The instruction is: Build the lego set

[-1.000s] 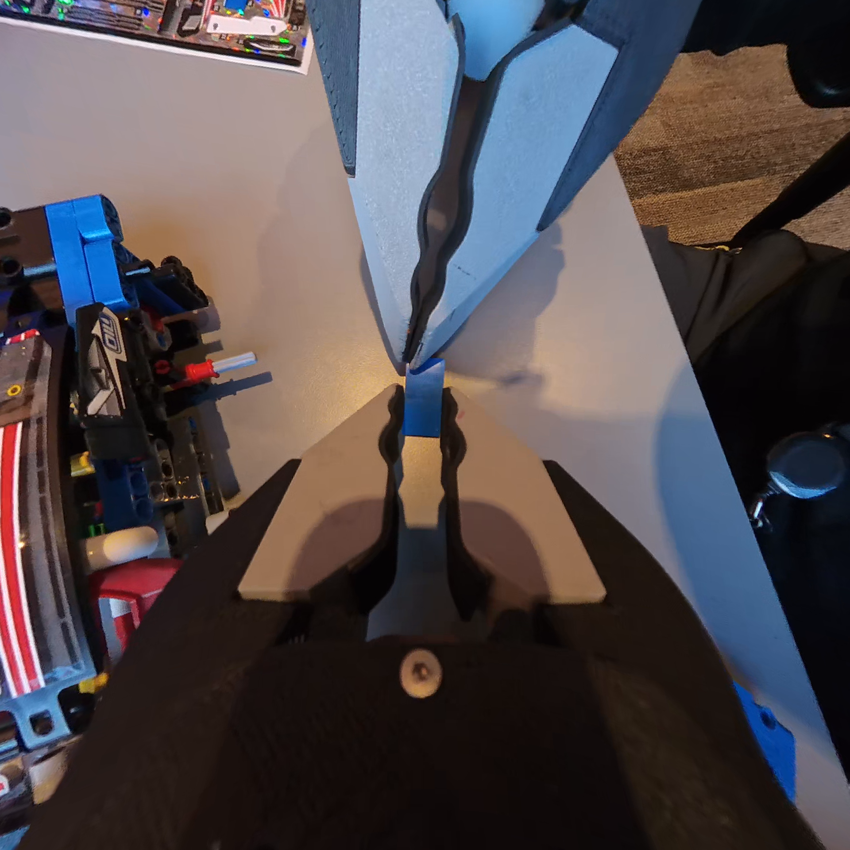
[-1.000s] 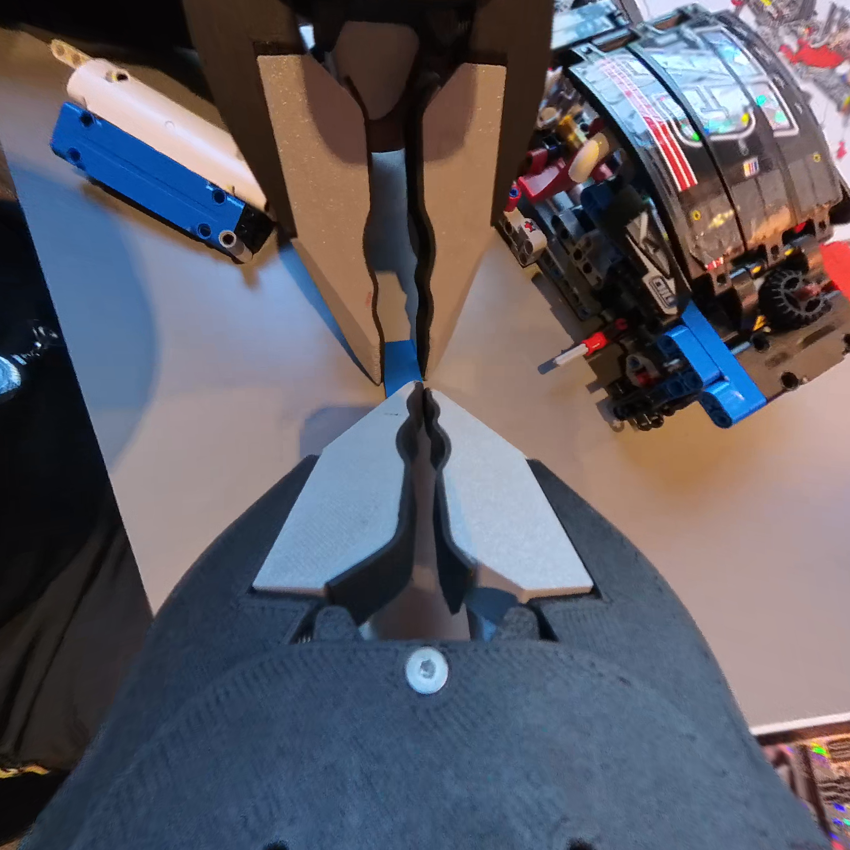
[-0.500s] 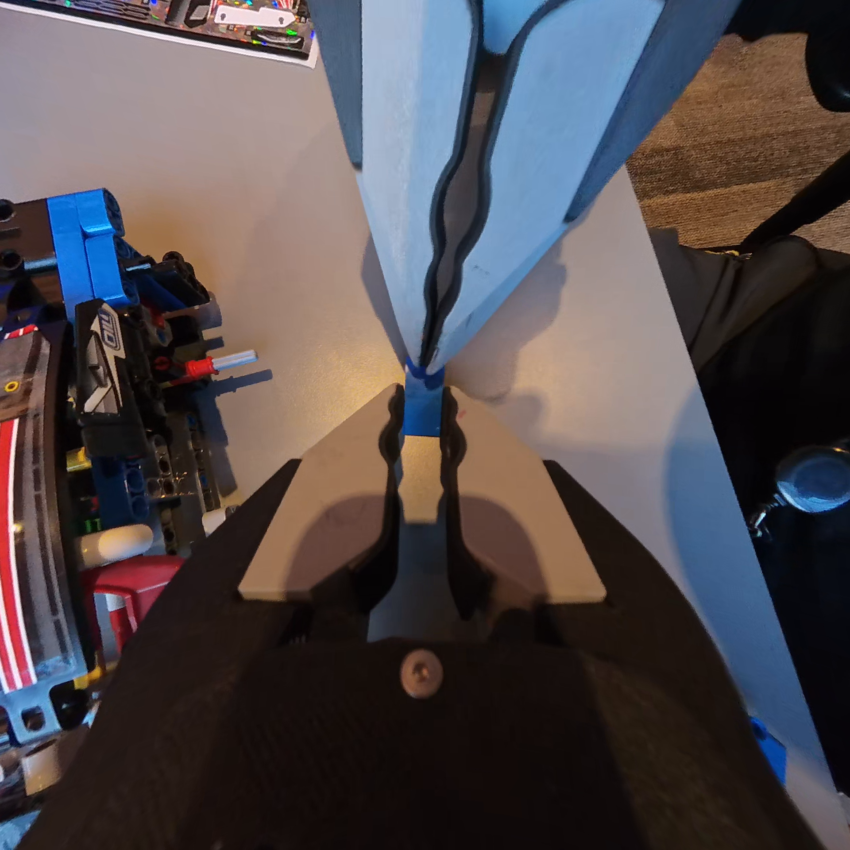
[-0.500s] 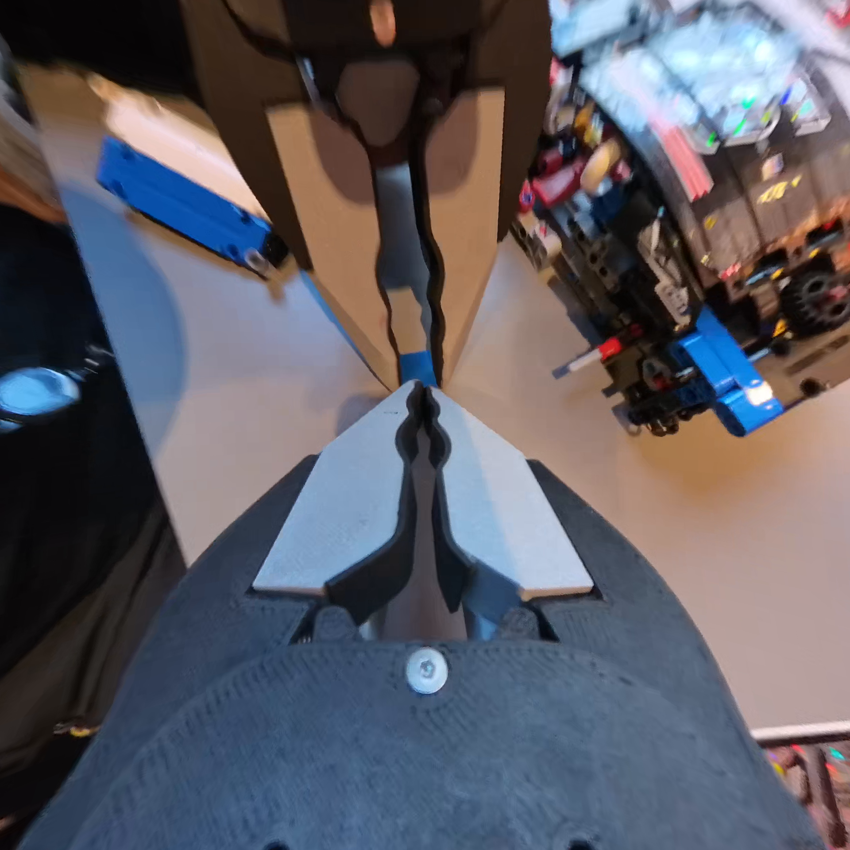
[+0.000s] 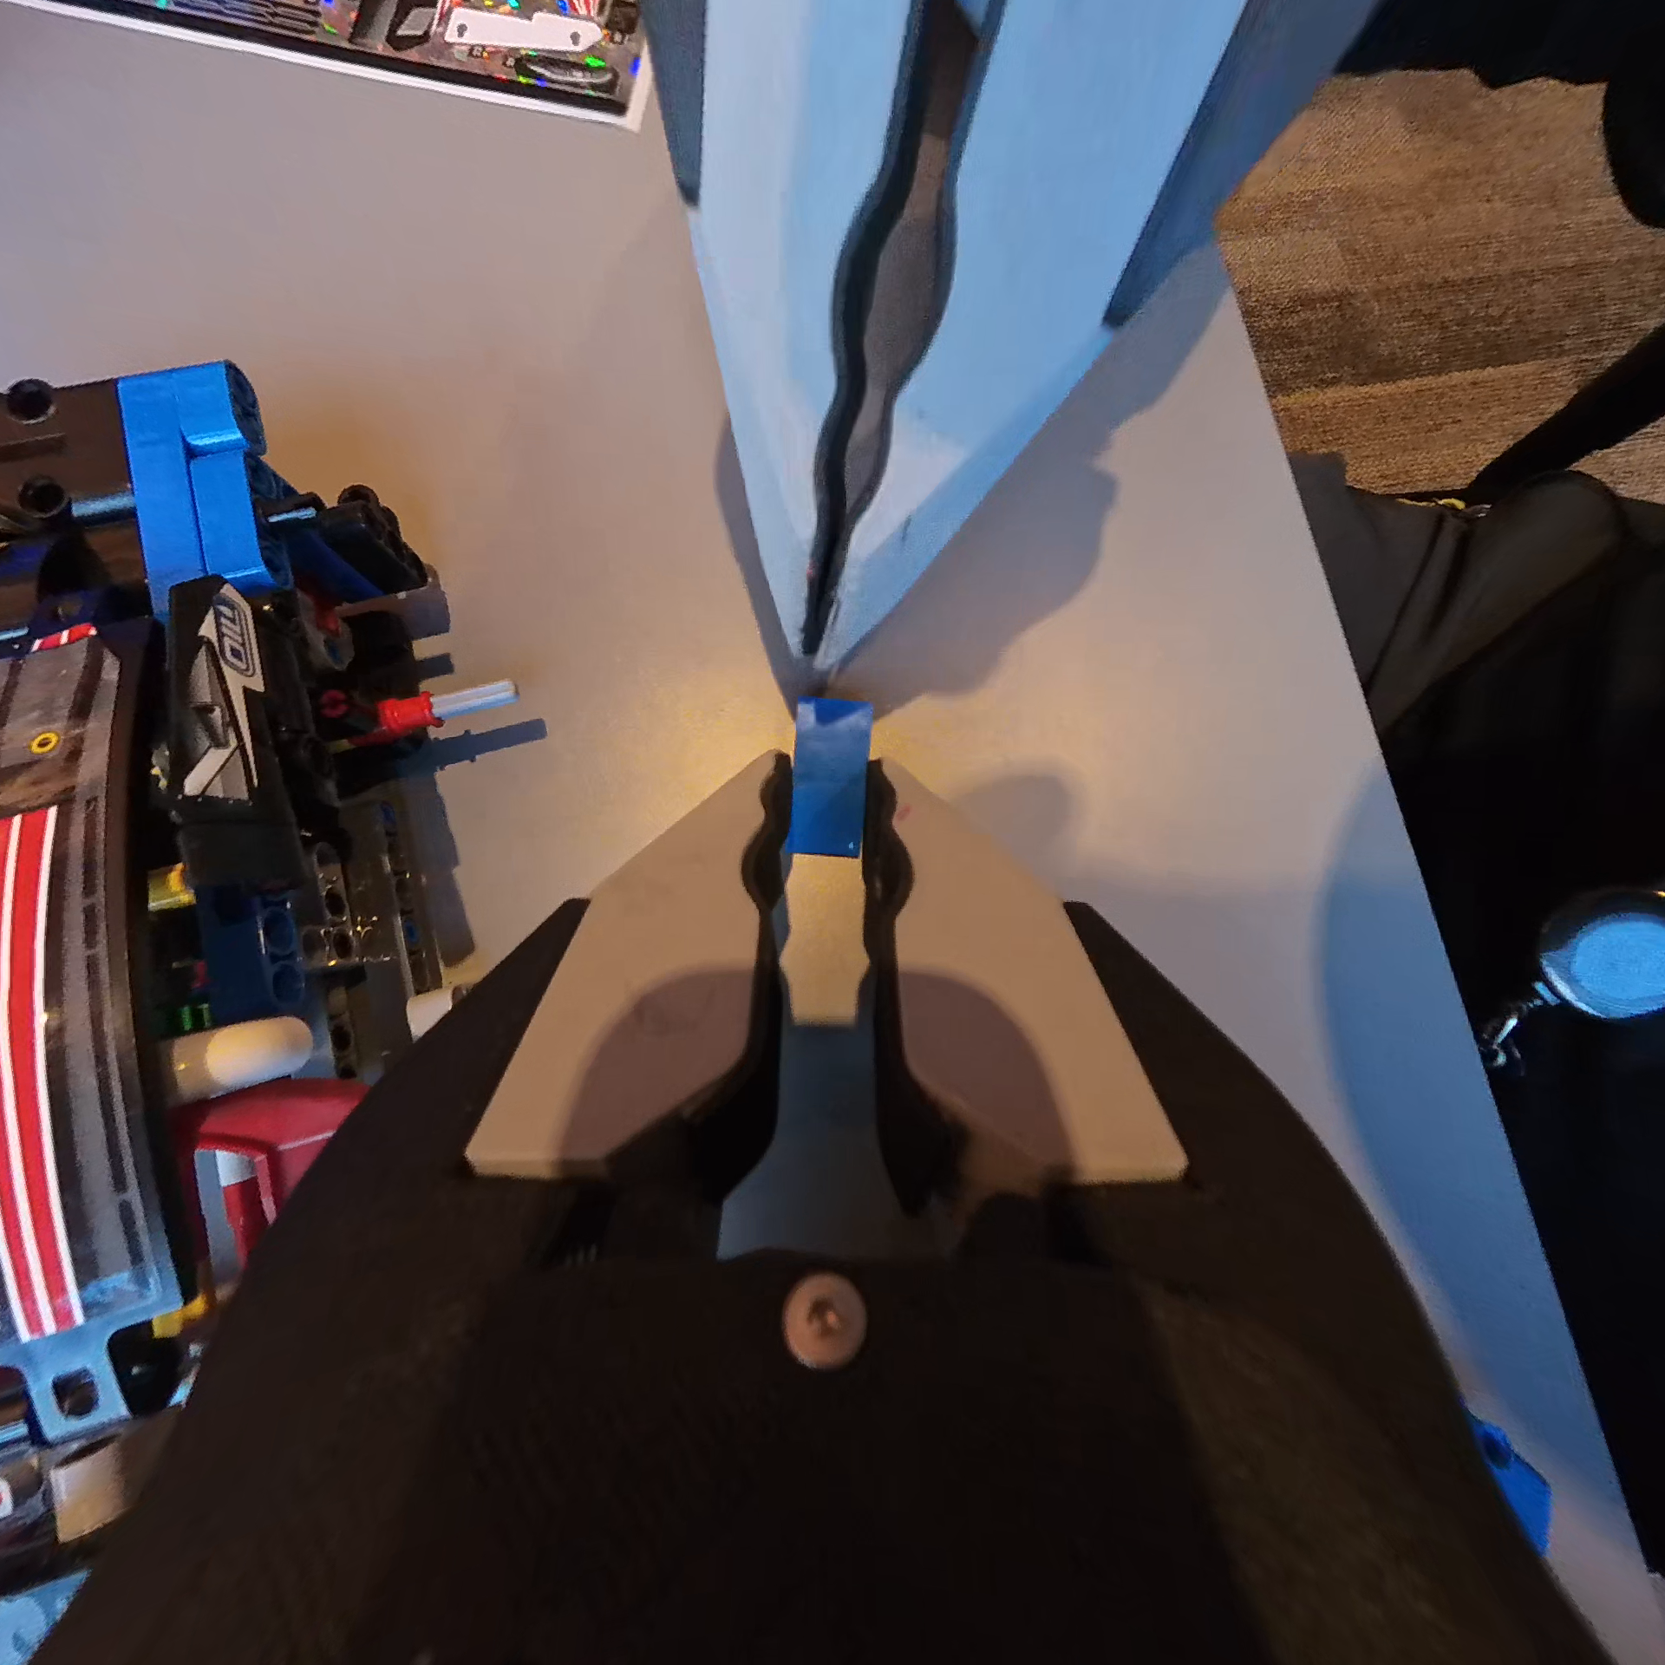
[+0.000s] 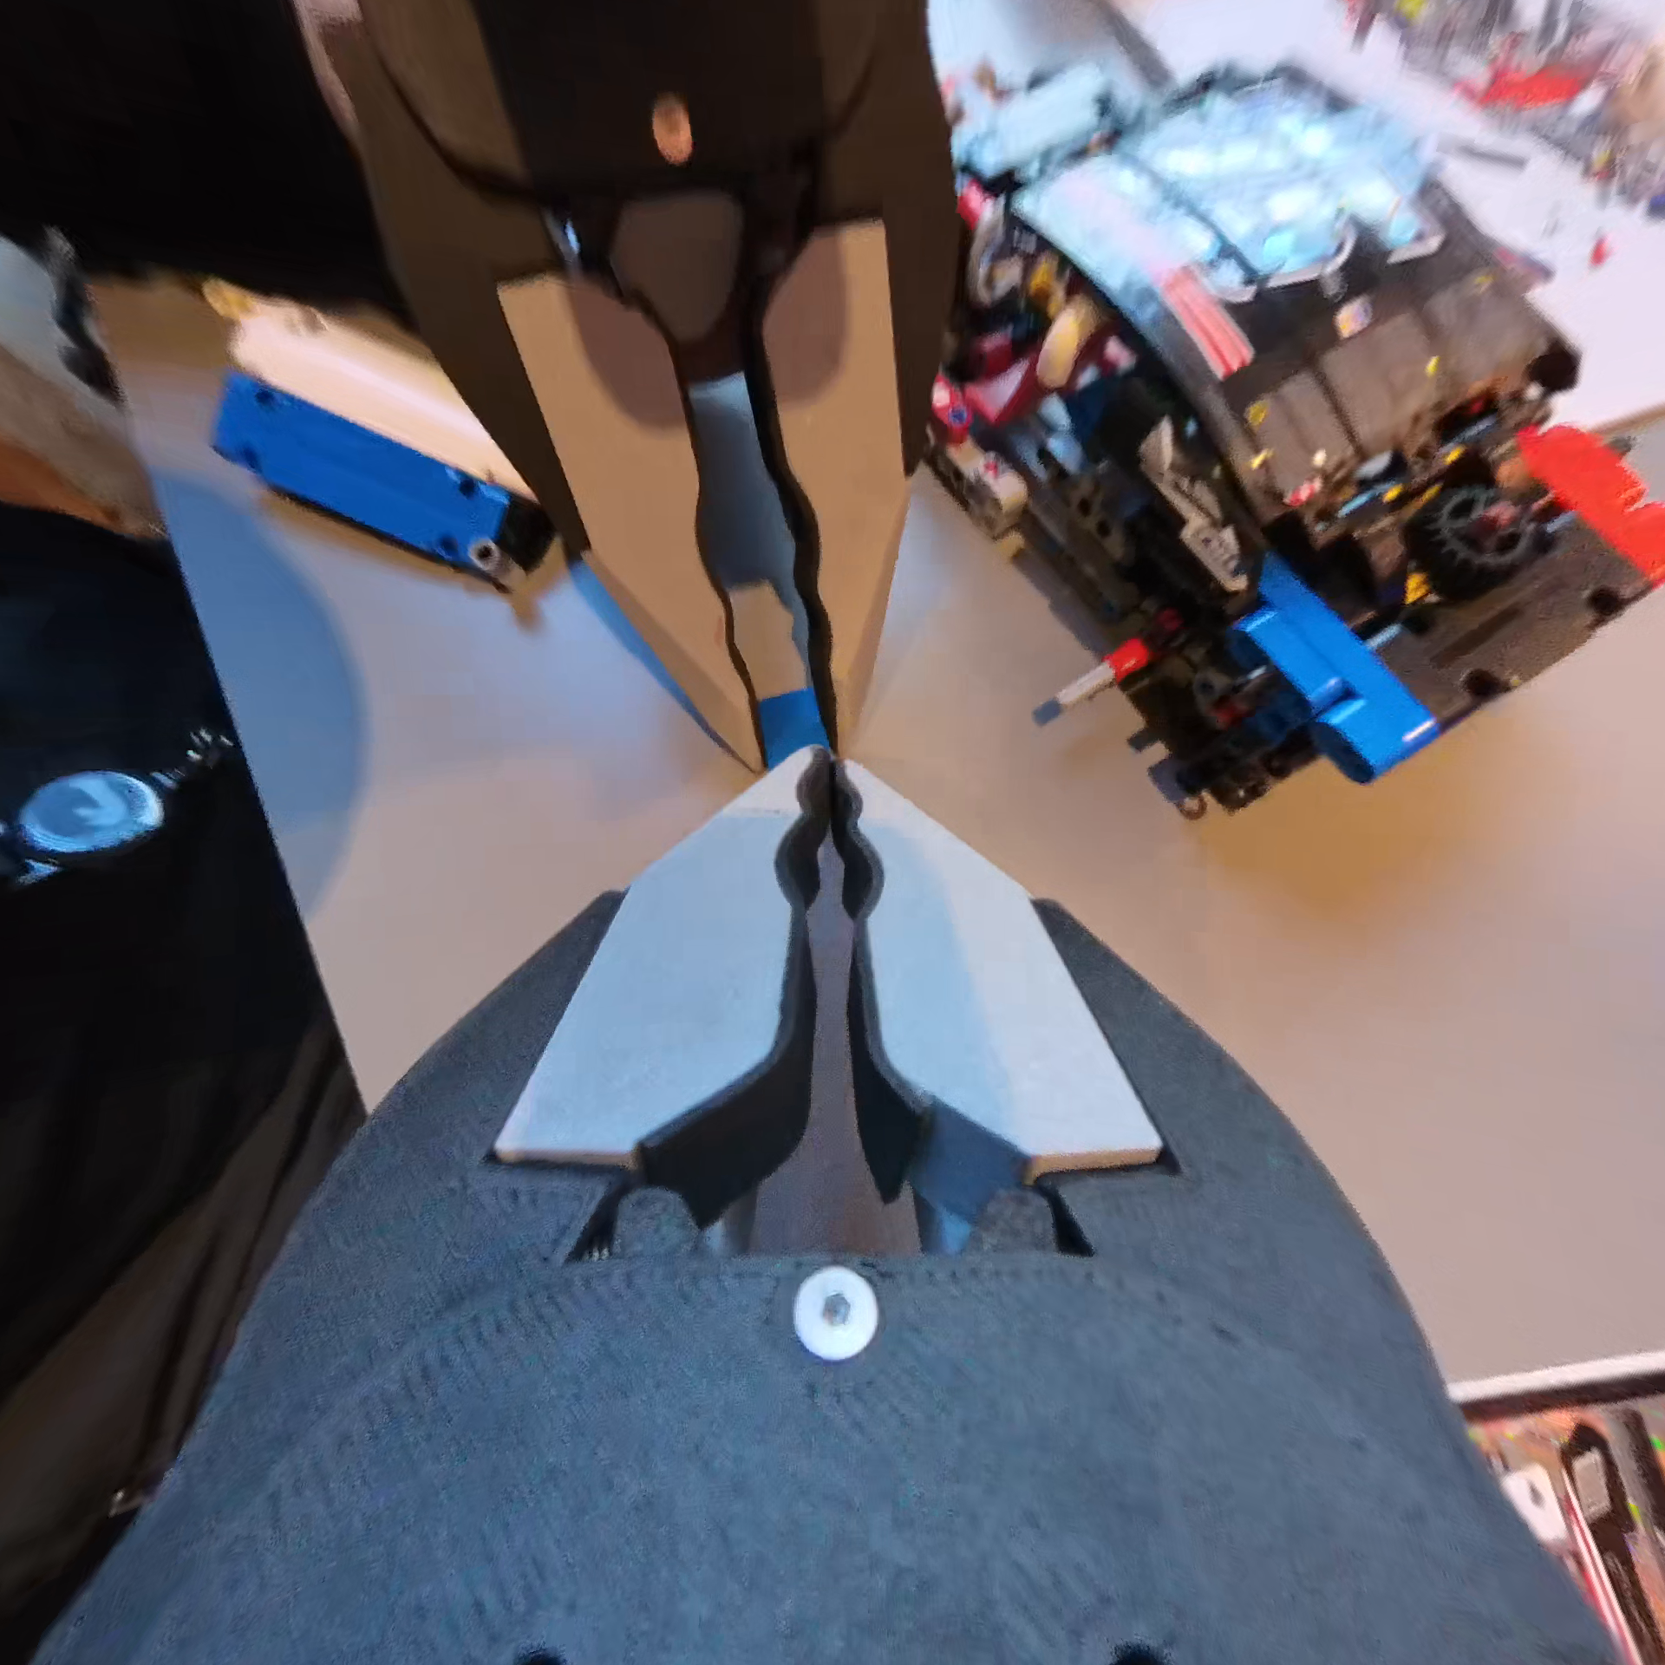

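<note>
My left gripper [image 5: 829, 775] is shut on a small flat blue lego piece [image 5: 831, 779] and holds it above the table. The piece also shows in the right wrist view [image 6: 791, 721], between the left fingers. My right gripper [image 6: 829, 770] faces the left one tip to tip; its jaws are closed, with nothing visible between them. Its tips [image 5: 815, 662] touch the far end of the blue piece. The black, blue and red lego car [image 5: 180, 721] stands to the left of the grippers; in the right wrist view it [image 6: 1306, 450] is at the upper right.
A red and grey axle [image 5: 441, 707] sticks out of the car toward the grippers. A long blue and white part [image 6: 360, 477] lies on the table [image 6: 1171, 991]. A printed booklet [image 5: 405, 36] lies at the far edge. A person in dark clothes [image 5: 1532, 811] sits past the table's edge. Less than 4 cm separates the two grippers' tips.
The right gripper has drawn back a little: its tips were over the blue piece's end and now only touch it. The right view has swung and blurred. The left gripper holds still.
</note>
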Motion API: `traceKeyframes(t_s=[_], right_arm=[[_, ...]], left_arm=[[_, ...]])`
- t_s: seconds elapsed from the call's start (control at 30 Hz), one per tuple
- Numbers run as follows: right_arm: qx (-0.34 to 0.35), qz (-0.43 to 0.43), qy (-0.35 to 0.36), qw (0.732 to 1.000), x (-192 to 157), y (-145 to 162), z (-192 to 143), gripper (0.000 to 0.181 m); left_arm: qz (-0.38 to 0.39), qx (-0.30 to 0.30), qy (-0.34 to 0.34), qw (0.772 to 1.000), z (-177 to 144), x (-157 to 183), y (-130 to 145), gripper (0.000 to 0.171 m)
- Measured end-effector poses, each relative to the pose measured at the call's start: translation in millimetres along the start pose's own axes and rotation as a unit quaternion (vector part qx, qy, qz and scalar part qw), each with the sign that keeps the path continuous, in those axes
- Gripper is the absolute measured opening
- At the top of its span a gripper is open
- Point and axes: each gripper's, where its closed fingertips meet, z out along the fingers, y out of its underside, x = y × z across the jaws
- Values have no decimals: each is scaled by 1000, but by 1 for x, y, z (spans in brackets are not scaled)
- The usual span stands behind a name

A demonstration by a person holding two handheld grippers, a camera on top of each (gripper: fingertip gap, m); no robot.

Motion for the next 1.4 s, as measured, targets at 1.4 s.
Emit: traceKeyframes(t_s=[1.4], right_arm=[[62, -148, 85, 983, -6, -8, 2, 8]], left_arm=[[-204, 108, 175, 957, -31, 12, -21, 17]])
